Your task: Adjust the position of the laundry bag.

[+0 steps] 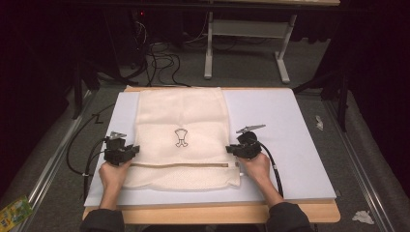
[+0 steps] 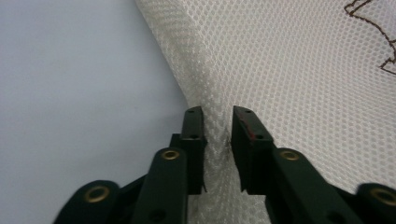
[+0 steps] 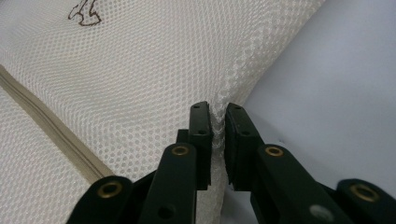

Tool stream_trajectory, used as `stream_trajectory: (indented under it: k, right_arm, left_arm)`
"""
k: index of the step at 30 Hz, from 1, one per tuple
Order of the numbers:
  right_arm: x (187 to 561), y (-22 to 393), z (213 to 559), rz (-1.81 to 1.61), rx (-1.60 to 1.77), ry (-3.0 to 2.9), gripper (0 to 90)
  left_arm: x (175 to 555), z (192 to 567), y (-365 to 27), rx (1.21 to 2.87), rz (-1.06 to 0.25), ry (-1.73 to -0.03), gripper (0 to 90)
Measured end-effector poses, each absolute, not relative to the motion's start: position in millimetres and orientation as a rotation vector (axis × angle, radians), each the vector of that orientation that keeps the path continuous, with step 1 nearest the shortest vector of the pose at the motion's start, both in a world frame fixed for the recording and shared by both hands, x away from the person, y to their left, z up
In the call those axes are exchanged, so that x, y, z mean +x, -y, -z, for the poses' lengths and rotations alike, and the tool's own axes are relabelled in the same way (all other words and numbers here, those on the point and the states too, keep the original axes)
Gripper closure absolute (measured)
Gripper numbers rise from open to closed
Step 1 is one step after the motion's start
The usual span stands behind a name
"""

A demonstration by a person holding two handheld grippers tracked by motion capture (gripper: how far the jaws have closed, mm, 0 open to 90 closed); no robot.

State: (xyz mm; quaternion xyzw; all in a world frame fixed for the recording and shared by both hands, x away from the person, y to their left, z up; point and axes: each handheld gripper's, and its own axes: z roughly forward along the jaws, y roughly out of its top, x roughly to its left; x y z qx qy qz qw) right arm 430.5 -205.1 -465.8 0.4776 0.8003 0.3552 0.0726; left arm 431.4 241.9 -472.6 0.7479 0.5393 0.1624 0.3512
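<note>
Mesh bag [image 1: 181, 137] | cream honeycomb netting, flat | left gripper [image 2: 217, 140], right gripper [image 3: 218, 135]: jaws pinching its edges

Cream mesh zip bag [image 1: 181, 137]: far edge hangs past the pale blue surface [image 1: 285, 125]. Small brown embroidered motif [image 1: 181, 137] too small to read; both gripper views crop it.

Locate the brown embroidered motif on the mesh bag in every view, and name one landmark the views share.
High view: the brown motif sits mid-picture, on the middle of the mesh bag.
Left gripper view: motif at the top right corner, cut by the edge.
Right gripper view: motif at the top left, cut by the top edge.
Shared landmark: the pale blue mat bordering the bag's side edge.
</note>
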Motion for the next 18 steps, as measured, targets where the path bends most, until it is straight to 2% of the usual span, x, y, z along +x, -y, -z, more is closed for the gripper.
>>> stream_trajectory:
  k: [2, 5, 18]
  right_arm:
    - [430, 205, 465, -1.063, 1.417, -2.41, 85.8]
    - [430, 205, 465, -1.069, 1.402, -2.411, 87.4]
    - [426, 212, 461, -1.09, 1.384, -2.393, 88.2]
  left_arm:
    - [431, 471, -241, 1.93, -0.417, -1.383, 81.4]
    - [431, 471, -241, 1.927, -0.413, -1.379, 84.4]
    - [428, 460, -232, 1.928, -0.445, -1.312, 86.2]
